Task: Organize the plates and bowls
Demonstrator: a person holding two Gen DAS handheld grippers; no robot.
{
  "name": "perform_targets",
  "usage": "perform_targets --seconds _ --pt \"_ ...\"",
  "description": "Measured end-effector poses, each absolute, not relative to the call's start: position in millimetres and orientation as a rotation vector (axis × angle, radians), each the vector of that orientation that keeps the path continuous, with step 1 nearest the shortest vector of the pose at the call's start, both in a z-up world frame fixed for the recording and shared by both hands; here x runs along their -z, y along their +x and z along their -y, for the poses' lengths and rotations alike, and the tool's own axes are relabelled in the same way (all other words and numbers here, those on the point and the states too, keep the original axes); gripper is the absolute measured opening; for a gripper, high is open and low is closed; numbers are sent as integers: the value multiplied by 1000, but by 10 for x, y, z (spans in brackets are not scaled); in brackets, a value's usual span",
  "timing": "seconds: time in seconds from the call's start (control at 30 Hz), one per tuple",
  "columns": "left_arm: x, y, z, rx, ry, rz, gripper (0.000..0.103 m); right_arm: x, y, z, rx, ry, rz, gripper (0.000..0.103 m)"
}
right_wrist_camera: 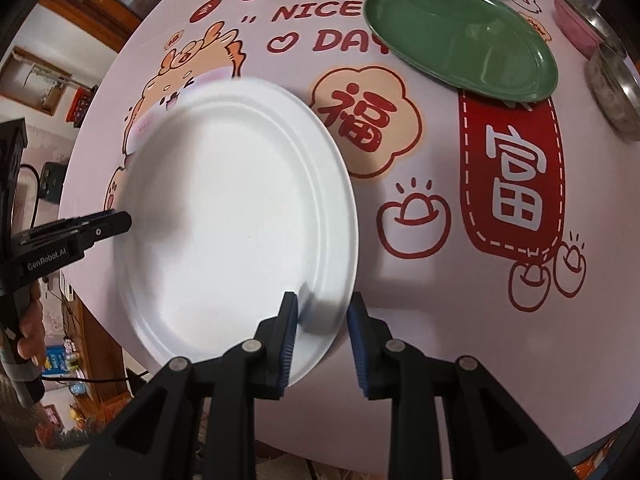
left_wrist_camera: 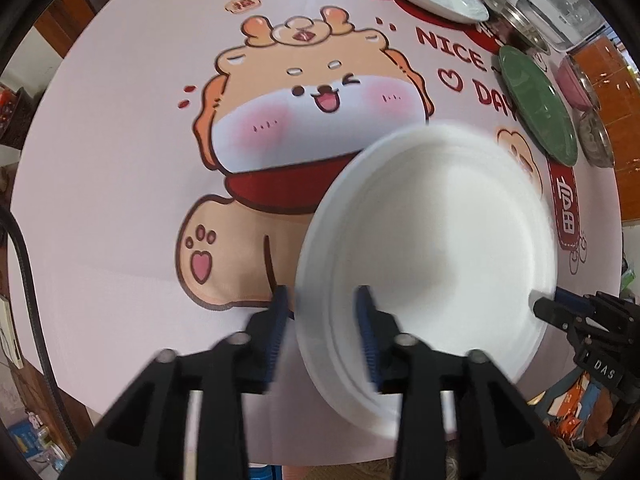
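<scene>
White plate [left_wrist_camera: 432, 240] lay on table [left_wrist_camera: 120, 160] | left gripper [left_wrist_camera: 324, 320] straddled its rim, jaws apart | right gripper [right_wrist_camera: 322, 320] straddled opposite rim, jaws apart

White plate [right_wrist_camera: 236, 216] flat on desk near its front edge, green plate [right_wrist_camera: 460, 36] well behind it, steel bowls [right_wrist_camera: 616, 88] at far right.

We've got open tablecloth [left_wrist_camera: 120, 160] left of the white plate [left_wrist_camera: 432, 248]; green plate [right_wrist_camera: 460, 36] and steel bowls [right_wrist_camera: 616, 88] crowd the far right.
</scene>
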State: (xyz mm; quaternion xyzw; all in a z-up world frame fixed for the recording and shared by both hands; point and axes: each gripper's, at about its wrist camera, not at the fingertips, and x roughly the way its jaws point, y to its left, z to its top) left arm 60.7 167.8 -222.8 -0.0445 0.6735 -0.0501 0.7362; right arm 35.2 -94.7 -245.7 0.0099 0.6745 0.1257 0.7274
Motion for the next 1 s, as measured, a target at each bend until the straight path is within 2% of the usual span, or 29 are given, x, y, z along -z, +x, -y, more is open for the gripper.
perform_targets --seconds 0.03,0.1,0.6,1.0 --pt "2198 599 -1683 98 -92 -1467 51 2450 350 940 -276 10 -1481 27" --pt "2147 589 -1686 83 -83 -1446 52 2435 353 932 -282 3 -1474 27" --pt "1533 632 -1312 161 -1 -1280 52 2187 276 1020 -310 -11 -1399 28" --pt "894 744 -953 316 20 -1183 53 1772 60 1293 -241 -24 -1300 28"
